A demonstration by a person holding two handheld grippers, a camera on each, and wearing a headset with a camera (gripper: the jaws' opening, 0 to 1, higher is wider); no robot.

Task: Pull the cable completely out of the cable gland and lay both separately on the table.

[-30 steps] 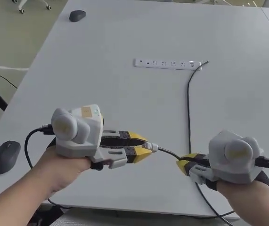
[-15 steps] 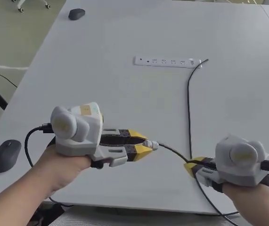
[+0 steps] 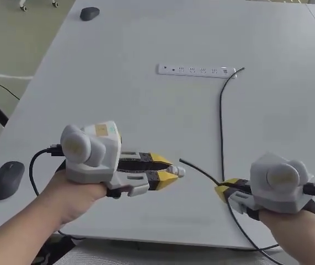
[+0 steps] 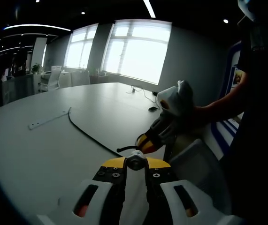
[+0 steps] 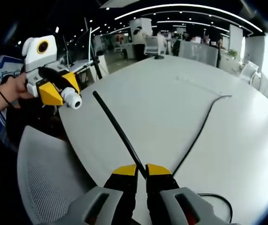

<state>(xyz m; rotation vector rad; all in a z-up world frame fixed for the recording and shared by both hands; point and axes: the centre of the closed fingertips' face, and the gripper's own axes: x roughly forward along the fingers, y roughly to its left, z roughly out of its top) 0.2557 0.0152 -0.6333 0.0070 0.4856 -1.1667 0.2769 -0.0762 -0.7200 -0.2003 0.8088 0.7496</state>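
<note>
My left gripper (image 3: 172, 173) is shut on a small white cable gland (image 3: 179, 171), held just above the near part of the white table (image 3: 124, 99). The gland (image 4: 135, 161) sits between the yellow tips in the left gripper view, and shows as a white gland (image 5: 72, 100) at the upper left of the right gripper view. My right gripper (image 3: 222, 191) is shut on the black cable (image 3: 198, 171), whose free end points toward the gland with a small gap. The cable (image 5: 117, 129) rises from my right gripper (image 5: 141, 169). Its end is out of the gland.
A white power strip (image 3: 196, 71) lies mid-table, with a long black cord (image 3: 221, 121) running from it toward the near edge. One dark mouse (image 3: 6, 179) rests at the near left, another mouse (image 3: 89, 13) at the far left. The table's near edge lies just below both grippers.
The cable's end has come out of the gland: earlier it ran into the gland, now a gap separates them. My right gripper has drawn back to the right; the left has stayed put.
</note>
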